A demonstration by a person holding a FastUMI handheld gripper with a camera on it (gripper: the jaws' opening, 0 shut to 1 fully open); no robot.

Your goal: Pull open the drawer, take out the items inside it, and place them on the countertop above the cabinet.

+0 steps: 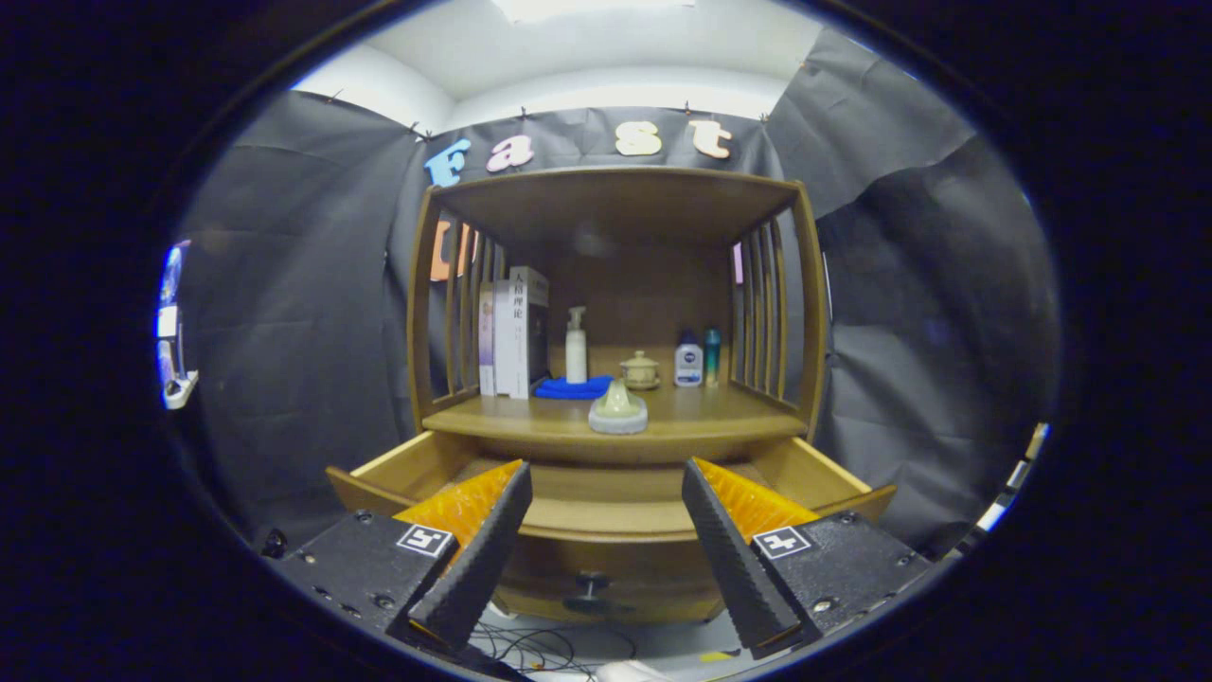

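Observation:
A wooden cabinet stands ahead with its drawer (pixel 606 516) pulled open below the countertop (pixel 701 421); the dark knob (pixel 592 580) shows on the drawer front. A pale lidded item (pixel 617 409) rests on the countertop's front edge. My gripper (pixel 606 493) is open, its two black ribbed fingers (pixel 488 545) spread wide in front of the drawer with nothing between them. The drawer's inside is mostly hidden by its front and my fingers.
On the countertop stand books (pixel 514 332), a white pump bottle (pixel 576 346), a blue cloth (pixel 572 387), a small lidded pot (pixel 640 369), and two small bottles (pixel 696 360). Slatted sides and a top board enclose the shelf. Cables (pixel 530 649) lie on the floor.

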